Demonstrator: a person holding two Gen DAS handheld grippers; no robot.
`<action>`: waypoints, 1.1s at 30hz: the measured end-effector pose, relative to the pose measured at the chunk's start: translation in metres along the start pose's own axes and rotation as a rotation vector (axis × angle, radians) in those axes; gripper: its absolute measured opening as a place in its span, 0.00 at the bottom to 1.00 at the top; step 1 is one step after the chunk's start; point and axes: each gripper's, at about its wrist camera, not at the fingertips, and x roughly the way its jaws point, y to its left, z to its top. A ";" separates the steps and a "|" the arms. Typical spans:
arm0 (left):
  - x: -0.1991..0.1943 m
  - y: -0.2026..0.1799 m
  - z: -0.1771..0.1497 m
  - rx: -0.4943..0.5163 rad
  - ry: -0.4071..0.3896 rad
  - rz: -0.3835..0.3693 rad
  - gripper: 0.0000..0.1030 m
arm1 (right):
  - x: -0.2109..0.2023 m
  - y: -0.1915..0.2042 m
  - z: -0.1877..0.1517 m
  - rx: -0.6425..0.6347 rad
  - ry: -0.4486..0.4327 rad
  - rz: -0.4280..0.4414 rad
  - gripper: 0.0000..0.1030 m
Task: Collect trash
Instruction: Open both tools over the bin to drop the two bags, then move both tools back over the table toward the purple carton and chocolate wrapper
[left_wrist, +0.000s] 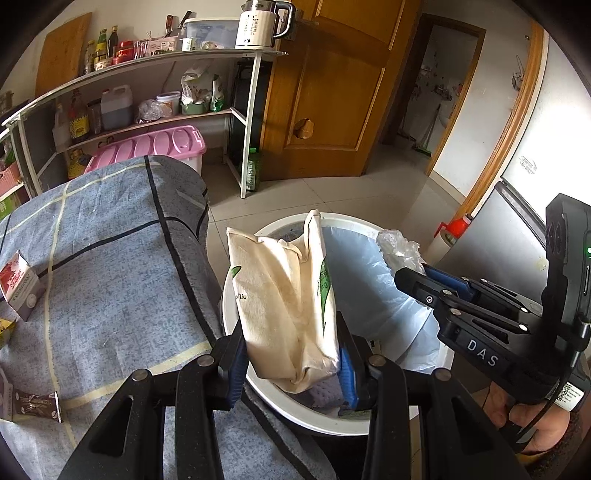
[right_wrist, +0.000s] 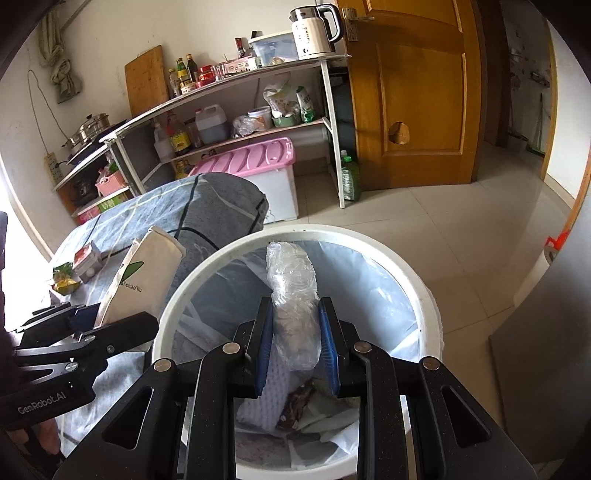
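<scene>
The left tool (left_wrist: 293, 365) clamps a cream paper bag (left_wrist: 284, 306), creased and stiff, green print on its side, hanging over the near rim of the white round bin (right_wrist: 424, 291). The right tool (right_wrist: 295, 350) pinches a crinkled wad of clear plastic film (right_wrist: 291, 280) directly above the bin's pale blue liner. Below it some scraps already lie inside. Both pieces, I judge, are about to be dropped. Left of the tools, a small red carton (left_wrist: 18, 284) and a brown wrapper (left_wrist: 37, 404) remain on the blue checked cloth of the table (left_wrist: 110, 258).
</scene>
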 end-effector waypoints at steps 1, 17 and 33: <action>0.003 -0.001 0.000 0.000 0.003 -0.006 0.40 | 0.001 -0.002 -0.001 0.002 0.005 -0.011 0.25; 0.009 0.003 -0.001 -0.026 0.027 -0.021 0.54 | 0.006 -0.009 -0.006 0.015 0.031 -0.047 0.45; -0.042 0.064 -0.014 -0.136 -0.059 0.103 0.55 | 0.004 0.039 -0.004 -0.038 0.019 0.037 0.45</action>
